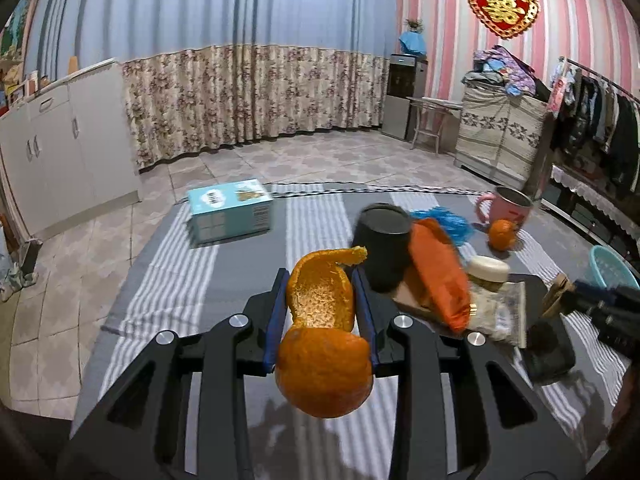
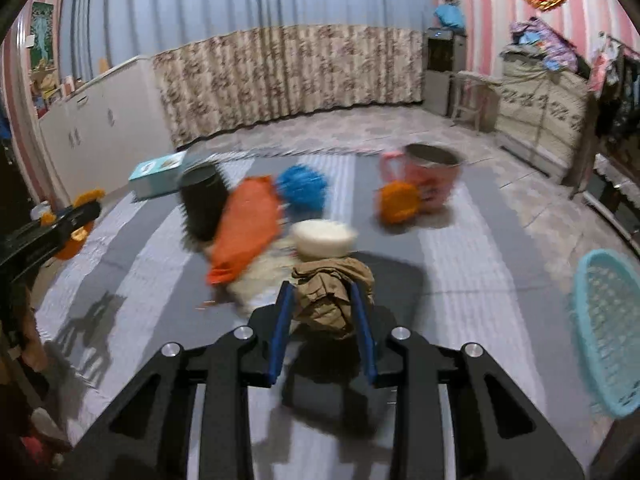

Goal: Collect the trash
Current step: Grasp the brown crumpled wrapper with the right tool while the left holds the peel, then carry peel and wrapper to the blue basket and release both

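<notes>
Peel (image 1: 324,320), big orange piece, pinched between our left gripper (image 1: 322,280) pads, held above the striped mat (image 1: 240,264). Our right gripper (image 2: 322,304) clamps crumpled brown paper (image 2: 332,292) over the dark tray (image 2: 404,280). Clutter sits mid-mat: black cup (image 1: 384,248), orange bag (image 1: 440,272), jar (image 1: 489,271). Open mat lies left toward the blue box (image 1: 230,210). Teal basket (image 2: 608,332) hugs the right edge

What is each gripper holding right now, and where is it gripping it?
The left gripper holds an orange peel by its upper flap. The right gripper pinches a crumpled brown paper across its middle.
</notes>
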